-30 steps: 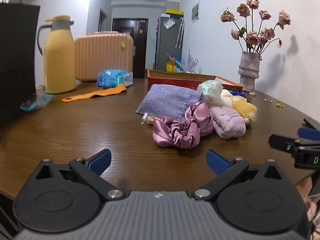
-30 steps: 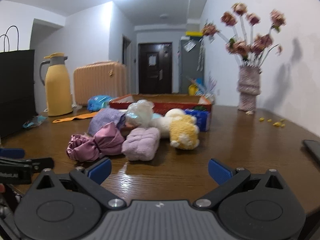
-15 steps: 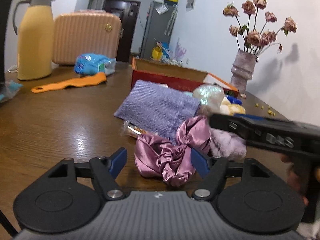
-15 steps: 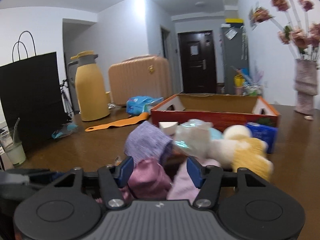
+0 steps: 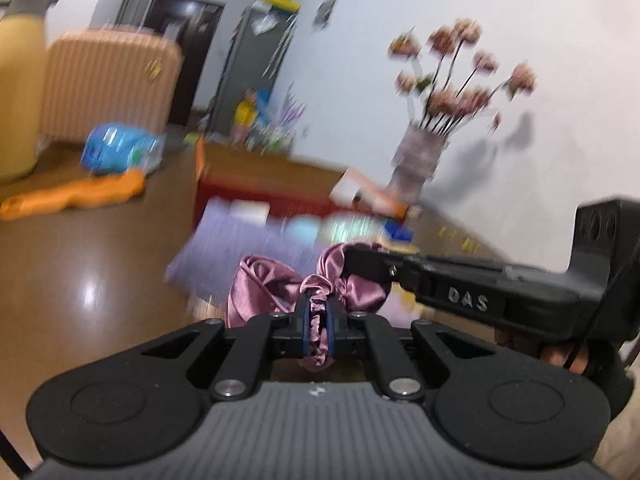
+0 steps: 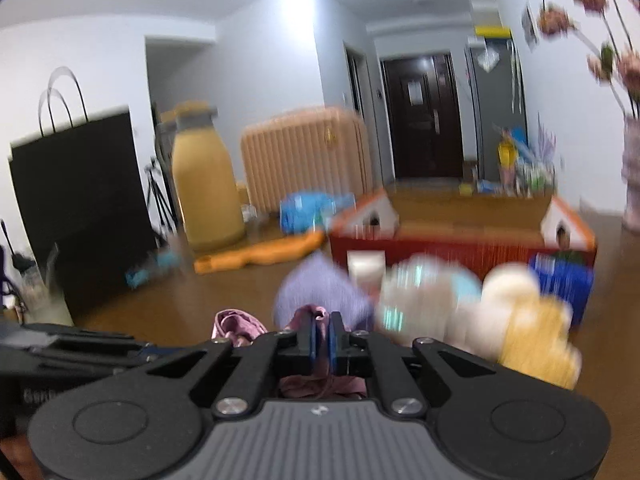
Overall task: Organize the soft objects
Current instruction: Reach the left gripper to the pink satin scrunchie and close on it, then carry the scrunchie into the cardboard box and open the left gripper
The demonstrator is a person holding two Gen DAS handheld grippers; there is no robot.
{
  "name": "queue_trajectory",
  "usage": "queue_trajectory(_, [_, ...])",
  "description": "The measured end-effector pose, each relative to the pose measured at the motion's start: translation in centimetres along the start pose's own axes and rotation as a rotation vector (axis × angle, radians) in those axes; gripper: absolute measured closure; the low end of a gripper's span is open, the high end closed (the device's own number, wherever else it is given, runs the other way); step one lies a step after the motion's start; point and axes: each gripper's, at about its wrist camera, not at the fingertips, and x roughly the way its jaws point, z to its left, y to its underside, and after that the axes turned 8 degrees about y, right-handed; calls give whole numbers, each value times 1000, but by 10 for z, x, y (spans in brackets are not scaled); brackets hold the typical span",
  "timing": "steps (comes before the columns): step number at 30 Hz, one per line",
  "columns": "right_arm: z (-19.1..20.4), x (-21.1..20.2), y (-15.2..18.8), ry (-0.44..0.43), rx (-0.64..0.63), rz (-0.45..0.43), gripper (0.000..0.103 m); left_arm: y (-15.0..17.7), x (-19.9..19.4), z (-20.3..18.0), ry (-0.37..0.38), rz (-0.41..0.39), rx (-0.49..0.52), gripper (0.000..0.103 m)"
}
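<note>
My left gripper (image 5: 318,316) is shut on the pink satin scrunchie (image 5: 264,284), which bunches between its blue pads. My right gripper (image 6: 321,334) is shut on the same pink scrunchie (image 6: 236,322) from the other side; it shows in the left wrist view (image 5: 472,292) reaching in from the right. Behind lie a purple cloth (image 6: 316,292), a shiny pale bundle (image 6: 416,292) and a yellow-and-white plush toy (image 6: 528,320). A red open box (image 6: 460,240) stands further back. Both views are blurred.
On the brown table: a yellow thermos (image 6: 204,188), a peach case (image 6: 304,156), a blue packet (image 6: 308,208), an orange strip (image 6: 260,254), a black paper bag (image 6: 76,196), a blue box (image 6: 564,280) and a vase of dried roses (image 5: 424,152).
Both grippers have closed from open and now pinch the pink scrunchie. Both moved in over the pile; the views are blurred by motion.
</note>
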Motion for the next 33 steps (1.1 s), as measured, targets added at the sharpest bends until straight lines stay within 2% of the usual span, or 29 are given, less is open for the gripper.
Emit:
queue_trajectory(3, [-13, 7, -41, -11, 0, -55, 97, -50, 17, 12, 30, -50, 26, 95])
queue_trajectory(5, [-29, 24, -72, -15, 16, -70, 97, -92, 42, 27, 57, -61, 28, 95])
queue_trajectory(8, [-57, 72, -119, 9, 29, -59, 97, -148, 102, 52, 42, -38, 34, 95])
queue_trajectory(11, [-85, 145, -158, 42, 51, 13, 97, -185, 172, 82, -27, -23, 42, 95])
queue_trajectory(13, [-103, 206, -176, 80, 73, 91, 97, -200, 226, 111, -58, 41, 15, 95])
queue_trajectory(16, [-127, 286, -184, 123, 124, 215, 97, -207, 292, 147, -176, 163, -33, 93])
queue_trajectory(18, [-144, 330, -178, 133, 182, 289, 87, -205, 317, 156, -248, 198, -3, 90])
queue_trajectory(19, [-154, 348, -172, 137, 231, 327, 82, -201, 328, 156, -288, 227, 28, 80])
queue_trajectory(20, [-161, 359, -167, 132, 263, 355, 70, -198, 334, 156, -305, 257, 56, 74])
queue_trajectory(21, [-166, 367, -161, 117, 281, 377, 61, -198, 336, 154, -302, 260, 57, 66])
queue_trajectory(22, [-169, 372, -156, 106, 288, 378, 43, -197, 334, 152, -301, 252, 62, 63])
queue_trajectory(23, [-171, 374, -150, 107, 292, 376, 34, -196, 333, 148, -308, 243, 93, 63])
queue_trajectory(25, [-182, 374, -143, 112, 366, 394, 33, -193, 333, 145, -328, 241, 130, 62])
queue_trajectory(27, [-191, 369, -139, 95, 428, 363, 33, -194, 335, 145, -319, 246, 131, 62])
queue_trajectory(30, [-190, 352, -149, 139, 399, 316, 32, -199, 328, 147, -320, 241, 92, 53])
queue_trajectory(33, [-190, 326, -164, 172, 358, 304, 30, -208, 306, 144, -310, 228, 73, 47])
